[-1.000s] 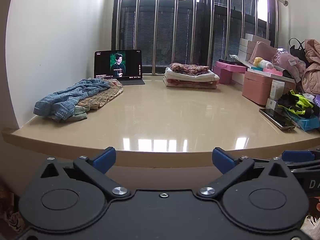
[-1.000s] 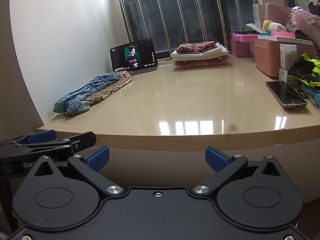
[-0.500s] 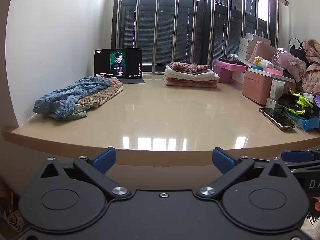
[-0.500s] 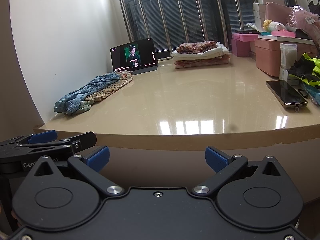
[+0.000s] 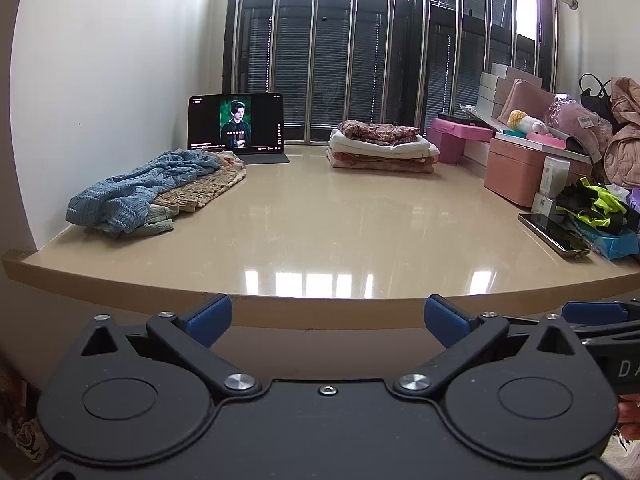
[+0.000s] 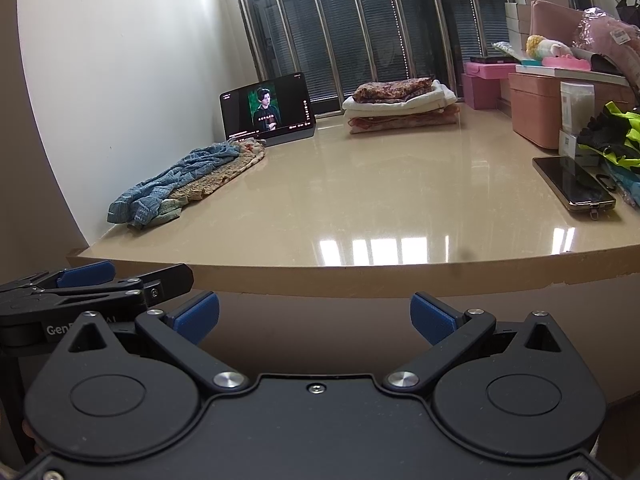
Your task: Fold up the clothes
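A heap of unfolded clothes, a blue knit garment [image 5: 132, 188] on top of a beige one [image 5: 200, 190], lies at the left of the beige table [image 5: 320, 232] by the wall; it also shows in the right wrist view [image 6: 180, 178]. A stack of folded clothes [image 5: 380, 146] sits at the back [image 6: 400, 106]. My left gripper [image 5: 326, 318] is open and empty, below and in front of the table's front edge. My right gripper [image 6: 314, 316] is open and empty, also in front of the edge.
A tablet [image 5: 236, 124] playing video stands at the back left. A phone [image 5: 554, 232] lies at the right edge beside neon-and-black items [image 5: 596, 204]. Pink boxes [image 5: 516, 172] and bags crowd the right side. Barred windows stand behind.
Both grippers have risen very slightly, so a little more of the tabletop shows. Both stay open and nothing on the table has moved.
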`<state>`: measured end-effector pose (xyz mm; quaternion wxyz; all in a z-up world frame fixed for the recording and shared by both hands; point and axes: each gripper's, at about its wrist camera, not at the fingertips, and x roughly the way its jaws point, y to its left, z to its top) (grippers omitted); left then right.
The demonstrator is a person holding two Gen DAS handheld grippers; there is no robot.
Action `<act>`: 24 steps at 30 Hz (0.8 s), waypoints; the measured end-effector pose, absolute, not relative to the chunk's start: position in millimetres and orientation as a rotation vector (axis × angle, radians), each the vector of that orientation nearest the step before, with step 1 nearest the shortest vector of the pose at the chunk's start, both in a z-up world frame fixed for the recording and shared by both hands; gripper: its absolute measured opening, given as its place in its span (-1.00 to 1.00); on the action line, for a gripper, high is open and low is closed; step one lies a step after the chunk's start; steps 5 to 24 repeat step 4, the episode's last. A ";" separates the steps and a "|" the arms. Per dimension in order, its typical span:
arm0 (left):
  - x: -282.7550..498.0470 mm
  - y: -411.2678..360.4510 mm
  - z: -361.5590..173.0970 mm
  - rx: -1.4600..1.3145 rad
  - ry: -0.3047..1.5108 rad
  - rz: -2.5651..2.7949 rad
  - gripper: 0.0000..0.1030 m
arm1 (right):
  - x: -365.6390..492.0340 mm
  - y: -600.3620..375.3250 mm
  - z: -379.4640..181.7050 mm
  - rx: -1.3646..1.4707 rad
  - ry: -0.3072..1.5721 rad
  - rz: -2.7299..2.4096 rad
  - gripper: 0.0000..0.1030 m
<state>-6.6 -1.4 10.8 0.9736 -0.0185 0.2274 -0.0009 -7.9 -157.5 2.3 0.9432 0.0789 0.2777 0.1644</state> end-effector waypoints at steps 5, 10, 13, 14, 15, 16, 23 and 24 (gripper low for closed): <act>-7.6 -0.9 10.9 -0.038 0.454 -0.002 1.00 | -8.3 -157.5 2.2 0.161 0.565 0.338 1.00; -7.6 -0.9 10.9 -0.038 0.454 -0.002 1.00 | -8.3 -157.5 2.2 0.161 0.565 0.338 1.00; -7.6 -0.9 10.9 -0.038 0.454 -0.002 1.00 | -8.3 -157.5 2.2 0.161 0.565 0.338 1.00; -7.6 -0.9 10.9 -0.038 0.454 -0.002 1.00 | -8.3 -157.5 2.2 0.161 0.565 0.338 1.00; -7.6 -0.9 10.9 -0.038 0.454 -0.002 1.00 | -8.3 -157.5 2.2 0.161 0.565 0.338 1.00; -7.6 -0.9 10.9 -0.038 0.454 -0.002 1.00 | -8.3 -157.5 2.2 0.161 0.565 0.338 1.00; -7.6 -0.9 10.9 -0.038 0.454 -0.002 1.00 | -8.3 -157.5 2.2 0.161 0.565 0.338 1.00; -7.6 -0.9 10.9 -0.038 0.454 -0.002 1.00 | -8.3 -157.5 2.2 0.161 0.565 0.338 1.00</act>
